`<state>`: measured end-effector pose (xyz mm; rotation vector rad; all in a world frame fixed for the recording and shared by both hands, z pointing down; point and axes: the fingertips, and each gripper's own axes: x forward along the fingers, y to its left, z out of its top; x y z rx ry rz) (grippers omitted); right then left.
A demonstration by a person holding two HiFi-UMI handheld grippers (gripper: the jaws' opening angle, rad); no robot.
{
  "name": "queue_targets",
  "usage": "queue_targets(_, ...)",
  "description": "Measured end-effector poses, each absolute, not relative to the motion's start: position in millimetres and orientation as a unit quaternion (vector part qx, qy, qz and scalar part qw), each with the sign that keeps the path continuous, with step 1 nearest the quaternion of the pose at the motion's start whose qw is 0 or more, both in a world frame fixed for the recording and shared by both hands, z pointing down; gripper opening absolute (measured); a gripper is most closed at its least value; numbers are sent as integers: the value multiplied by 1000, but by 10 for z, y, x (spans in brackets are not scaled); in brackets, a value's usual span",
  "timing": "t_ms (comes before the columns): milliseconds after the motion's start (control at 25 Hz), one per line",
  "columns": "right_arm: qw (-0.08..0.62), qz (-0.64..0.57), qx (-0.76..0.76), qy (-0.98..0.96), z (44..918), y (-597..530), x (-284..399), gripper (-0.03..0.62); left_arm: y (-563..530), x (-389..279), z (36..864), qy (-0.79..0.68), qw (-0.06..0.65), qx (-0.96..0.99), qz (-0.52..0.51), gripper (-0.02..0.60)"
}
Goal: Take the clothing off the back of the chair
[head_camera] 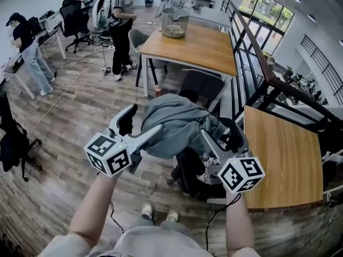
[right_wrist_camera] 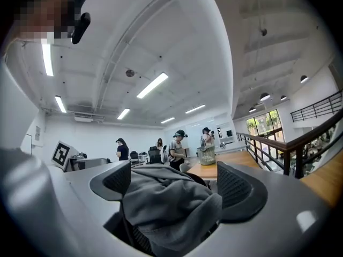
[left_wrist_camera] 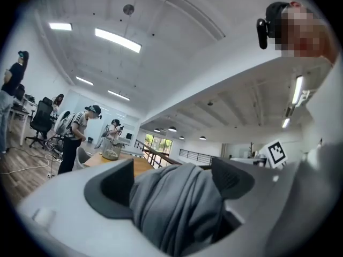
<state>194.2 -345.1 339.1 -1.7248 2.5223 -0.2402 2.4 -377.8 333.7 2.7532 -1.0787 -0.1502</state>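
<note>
A grey garment (head_camera: 179, 125) lies draped in a heap over the back of a black chair (head_camera: 193, 171) right in front of me. My left gripper (head_camera: 140, 126) reaches in from the left at the cloth's edge. Its jaws stand wide, and in the left gripper view the garment (left_wrist_camera: 177, 208) bulges between the dark pads (left_wrist_camera: 115, 189) without being pinched. My right gripper (head_camera: 220, 137) comes in from the right side, also open, with the garment (right_wrist_camera: 166, 205) lying between its pads (right_wrist_camera: 238, 189). Most of the chair back is hidden under the cloth.
A wooden table (head_camera: 284, 159) stands close on the right, beside a dark railing (head_camera: 257, 52). Ahead are a grey chair (head_camera: 201, 84) and another wooden table (head_camera: 187, 50) bearing a wire basket (head_camera: 175, 21). People stand at the far left near office chairs; cables trail over the wood floor.
</note>
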Motion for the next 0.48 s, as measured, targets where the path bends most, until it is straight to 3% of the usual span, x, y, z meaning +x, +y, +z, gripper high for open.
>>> queue_targets(160, 40, -136, -546, 826, 3751, -3542, 1996, 542, -3829, 138, 3655, -343, 115, 932, -24, 466)
queue_targets(480, 47, -198, -509, 837, 4139, -3692, 1915, 589, -3930, 288, 3889, -305, 141, 941, -41, 492)
